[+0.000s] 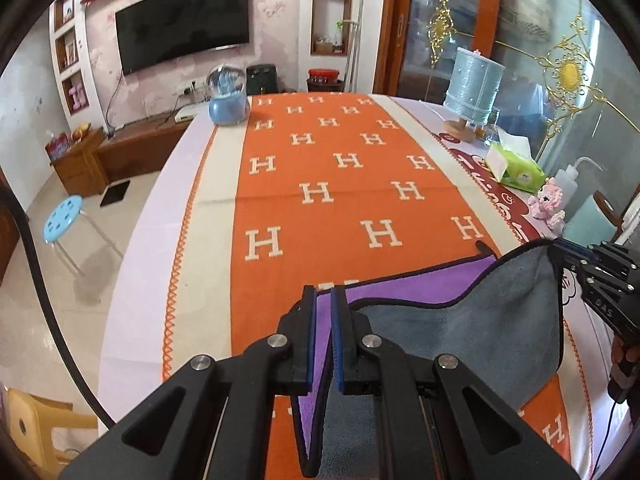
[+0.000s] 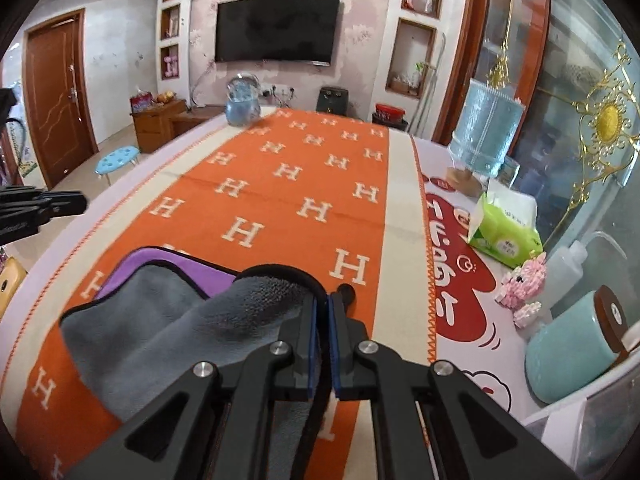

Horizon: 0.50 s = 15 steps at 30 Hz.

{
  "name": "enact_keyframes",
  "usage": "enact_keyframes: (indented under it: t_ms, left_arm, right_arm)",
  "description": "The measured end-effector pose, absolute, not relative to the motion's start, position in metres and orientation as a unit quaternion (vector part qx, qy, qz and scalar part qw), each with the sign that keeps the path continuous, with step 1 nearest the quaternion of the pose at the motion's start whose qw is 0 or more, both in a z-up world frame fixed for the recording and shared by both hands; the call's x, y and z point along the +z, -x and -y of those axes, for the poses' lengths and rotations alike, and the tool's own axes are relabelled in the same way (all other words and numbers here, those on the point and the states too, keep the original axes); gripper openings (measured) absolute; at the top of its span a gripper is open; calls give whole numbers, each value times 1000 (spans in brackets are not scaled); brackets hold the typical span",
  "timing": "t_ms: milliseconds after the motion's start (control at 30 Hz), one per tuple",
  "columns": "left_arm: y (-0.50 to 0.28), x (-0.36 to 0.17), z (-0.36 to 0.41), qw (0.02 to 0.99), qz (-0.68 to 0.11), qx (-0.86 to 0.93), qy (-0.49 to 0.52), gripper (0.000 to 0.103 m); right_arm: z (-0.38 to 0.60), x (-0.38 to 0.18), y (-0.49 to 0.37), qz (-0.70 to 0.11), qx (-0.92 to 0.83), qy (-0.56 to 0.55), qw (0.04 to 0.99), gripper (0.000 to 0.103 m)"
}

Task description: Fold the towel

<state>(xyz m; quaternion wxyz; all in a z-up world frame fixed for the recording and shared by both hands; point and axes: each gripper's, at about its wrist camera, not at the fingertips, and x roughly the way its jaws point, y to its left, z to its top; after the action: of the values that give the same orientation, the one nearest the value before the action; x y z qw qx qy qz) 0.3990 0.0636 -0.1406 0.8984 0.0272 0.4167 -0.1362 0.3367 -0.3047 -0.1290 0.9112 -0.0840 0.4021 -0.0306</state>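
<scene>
The towel [image 1: 460, 320], grey on one face and purple on the other with a dark bound edge, is lifted at its near side above the orange H-patterned table cover [image 1: 340, 168], while its far purple portion lies on that cover. The left gripper [image 1: 324, 300] has its blue-padded jaws nearly together, clamping a corner of the towel, the cloth hanging down between the pads. The right gripper [image 2: 322, 304] is likewise closed on the opposite corner, the bound edge curling over its fingertips; in the left wrist view the same gripper [image 1: 560, 252] is seen at the right, pinching the towel's raised corner. The grey face sags between the two held corners. Along the right side of the table stand a light blue lamp [image 1: 474, 84], a green tissue pack [image 1: 516, 168], a pink toy figure [image 2: 520, 280] and a teal jar [image 2: 568, 356]. A blue snow globe [image 1: 228, 96] sits at the far end of the cover.
</scene>
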Motion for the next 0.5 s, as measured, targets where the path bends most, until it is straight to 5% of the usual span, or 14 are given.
enact_keyframes:
  t_ms: [167, 500]
  left_arm:
    - [-400, -144, -66, 896, -422, -134, -23, 5]
    - [-374, -121, -76, 902, -413, -126, -2, 9]
  right_arm:
    - [315, -132, -341, -406, -41, 60, 911, 44]
    - [310, -111, -316, -395, -44, 36, 917, 58]
